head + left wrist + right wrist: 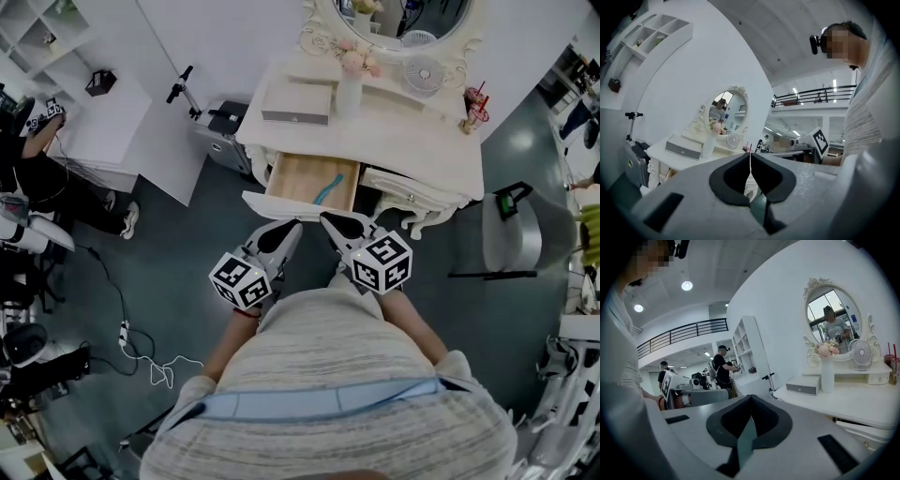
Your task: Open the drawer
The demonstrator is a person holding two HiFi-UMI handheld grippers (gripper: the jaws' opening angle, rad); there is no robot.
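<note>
My left tongs (287,229) and right tongs (336,223) are both clenched and empty, at 6 o'clock from the desk's (422,150) open drawer (302,180).

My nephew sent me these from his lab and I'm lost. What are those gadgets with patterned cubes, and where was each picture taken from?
A person holds a gripper in each hand, the left gripper and the right gripper; the cubes belong to them. One picture comes from a camera on the person's head, looking down; the other two from cameras riding on each gripper, looking along its jaws. Both pairs of jaws are shut and empty. Ahead stands a white ornate dressing table, its wooden drawer open with a turquoise object inside. On top: a flat grey box, a white vase of pink flowers and a white fan.
</note>
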